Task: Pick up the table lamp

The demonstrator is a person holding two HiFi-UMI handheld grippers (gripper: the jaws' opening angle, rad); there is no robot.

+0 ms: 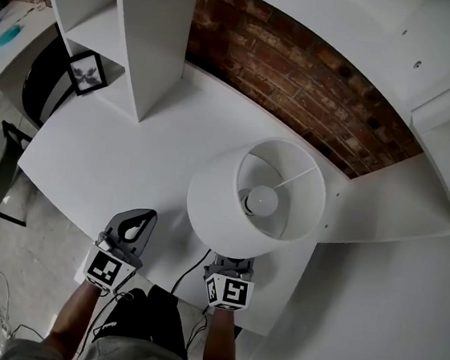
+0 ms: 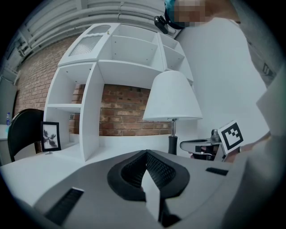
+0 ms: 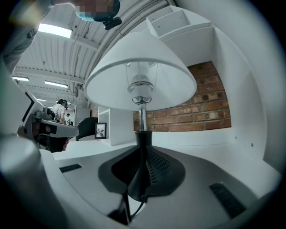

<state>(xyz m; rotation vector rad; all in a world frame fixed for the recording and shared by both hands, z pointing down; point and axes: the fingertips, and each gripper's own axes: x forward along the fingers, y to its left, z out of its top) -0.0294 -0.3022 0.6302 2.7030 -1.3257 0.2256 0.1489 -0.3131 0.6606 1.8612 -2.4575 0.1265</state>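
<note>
The table lamp has a white cone shade, a chrome stem and a black foot, and stands near the front edge of the white desk. My right gripper reaches in under the shade and is shut on the lamp's black lower stem, which sits between the jaws in the right gripper view. Its black cord trails off the desk edge. To the left, my left gripper hovers over the desk, jaws together with nothing in them. From the left gripper view the lamp stands ahead to the right.
A white shelf unit stands at the back left with a framed picture beside it. A brick wall backs the desk. A black chair is at the far left.
</note>
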